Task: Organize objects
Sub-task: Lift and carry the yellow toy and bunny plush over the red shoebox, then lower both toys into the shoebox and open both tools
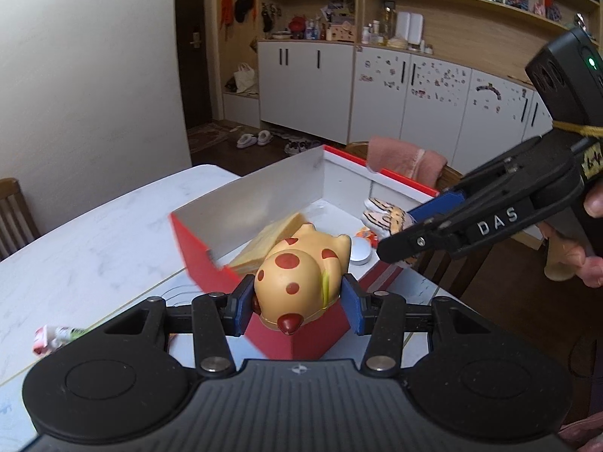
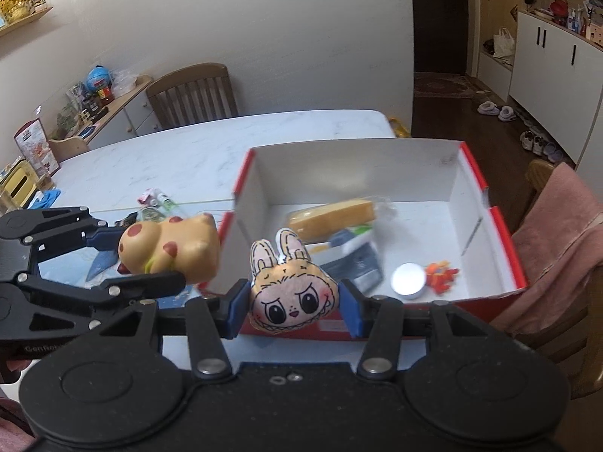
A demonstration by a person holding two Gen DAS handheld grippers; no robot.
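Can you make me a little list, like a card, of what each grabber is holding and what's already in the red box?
left gripper: shut on the spotted toy, above the box's near corner
right gripper: shut on the bunny-face plush, at the box's near wall
red box: open, on the white table
inside the box: yellow sponge block, round white tin, small orange toy, a blurred packet
outside the box: small tube on the table
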